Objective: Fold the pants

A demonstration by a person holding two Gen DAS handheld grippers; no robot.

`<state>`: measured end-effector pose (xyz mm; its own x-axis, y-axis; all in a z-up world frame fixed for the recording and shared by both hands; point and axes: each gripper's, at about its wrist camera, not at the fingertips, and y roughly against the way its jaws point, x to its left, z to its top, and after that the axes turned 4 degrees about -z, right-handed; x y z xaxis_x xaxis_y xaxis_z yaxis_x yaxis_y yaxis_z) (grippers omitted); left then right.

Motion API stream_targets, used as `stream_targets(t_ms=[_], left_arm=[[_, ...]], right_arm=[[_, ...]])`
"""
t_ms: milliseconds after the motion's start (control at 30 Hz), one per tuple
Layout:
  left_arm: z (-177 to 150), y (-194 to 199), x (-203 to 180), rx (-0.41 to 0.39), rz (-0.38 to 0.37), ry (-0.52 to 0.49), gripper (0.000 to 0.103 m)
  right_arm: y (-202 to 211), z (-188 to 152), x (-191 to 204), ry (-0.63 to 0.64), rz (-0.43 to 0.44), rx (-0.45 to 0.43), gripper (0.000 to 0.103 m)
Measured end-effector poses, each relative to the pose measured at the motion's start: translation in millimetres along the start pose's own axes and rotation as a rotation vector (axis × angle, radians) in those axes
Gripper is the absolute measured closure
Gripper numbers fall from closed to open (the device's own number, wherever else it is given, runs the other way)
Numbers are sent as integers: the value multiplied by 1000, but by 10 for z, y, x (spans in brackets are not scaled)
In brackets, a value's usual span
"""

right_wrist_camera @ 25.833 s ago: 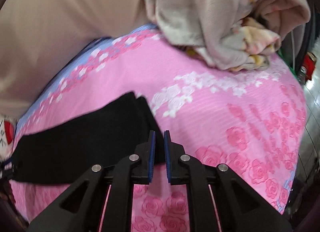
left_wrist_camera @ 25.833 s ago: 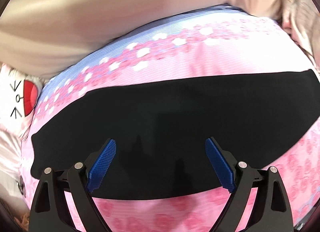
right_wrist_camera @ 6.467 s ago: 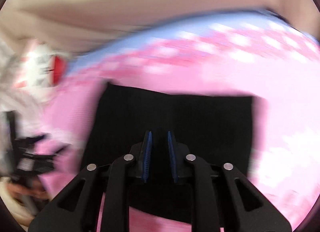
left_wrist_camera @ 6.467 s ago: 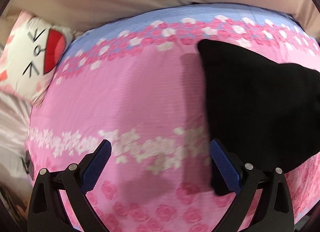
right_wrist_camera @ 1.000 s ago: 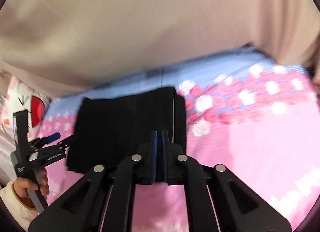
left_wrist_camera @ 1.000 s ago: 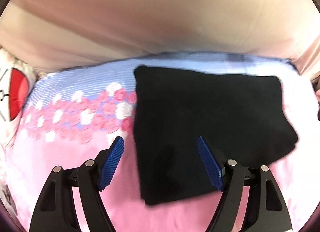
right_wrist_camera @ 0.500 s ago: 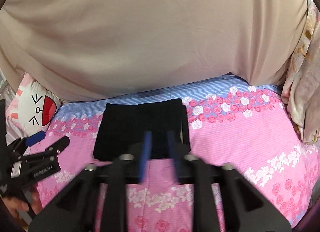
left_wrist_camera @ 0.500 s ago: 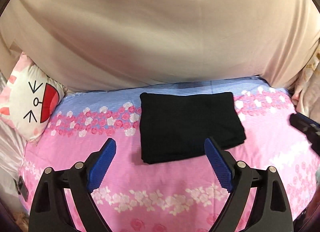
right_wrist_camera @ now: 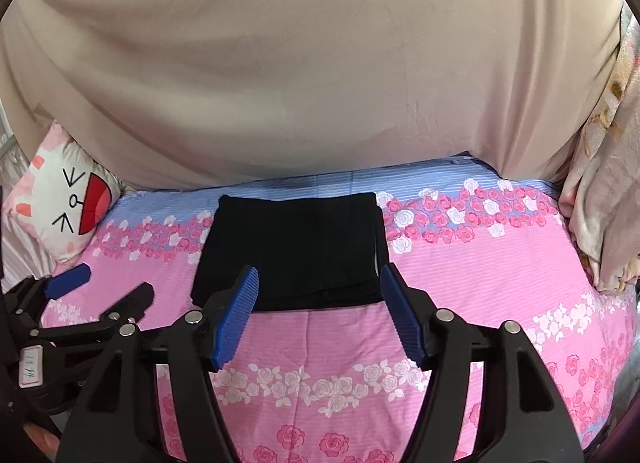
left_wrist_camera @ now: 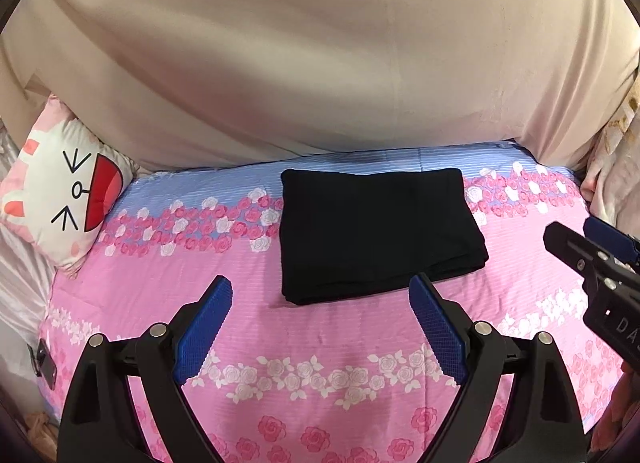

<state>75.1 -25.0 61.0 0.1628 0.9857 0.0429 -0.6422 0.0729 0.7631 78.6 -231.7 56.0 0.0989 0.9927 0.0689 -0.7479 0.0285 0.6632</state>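
Note:
The black pants [left_wrist_camera: 376, 231] lie folded into a compact rectangle on the pink flowered bedsheet [left_wrist_camera: 320, 343], near the far edge; they also show in the right wrist view [right_wrist_camera: 296, 251]. My left gripper [left_wrist_camera: 320, 299] is open and empty, held back above the sheet in front of the pants. My right gripper [right_wrist_camera: 318, 287] is open and empty, also short of the pants. Each gripper shows in the other's view: the right one at the right edge [left_wrist_camera: 592, 251], the left one at the lower left [right_wrist_camera: 96, 295].
A beige curtain [left_wrist_camera: 320, 63] hangs behind the bed. A white cat-face pillow [left_wrist_camera: 64, 191] sits at the far left. A pale blanket [right_wrist_camera: 604, 199] is piled at the right edge of the bed.
Both grippers have pulled back and up from the folded pants. My right gripper, shut a second ago, has opened. The pants lie still.

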Motion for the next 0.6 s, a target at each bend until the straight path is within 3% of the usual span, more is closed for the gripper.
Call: stream_targets(t_ms=[400, 600], left_arm=[[6, -24, -21, -31, 26, -50, 12], [13, -86, -30, -12, -15, -45, 12]], right_arm=[[-6, -4, 40, 17, -16, -3, 40], [-18, 9, 39, 31, -19, -6, 40]])
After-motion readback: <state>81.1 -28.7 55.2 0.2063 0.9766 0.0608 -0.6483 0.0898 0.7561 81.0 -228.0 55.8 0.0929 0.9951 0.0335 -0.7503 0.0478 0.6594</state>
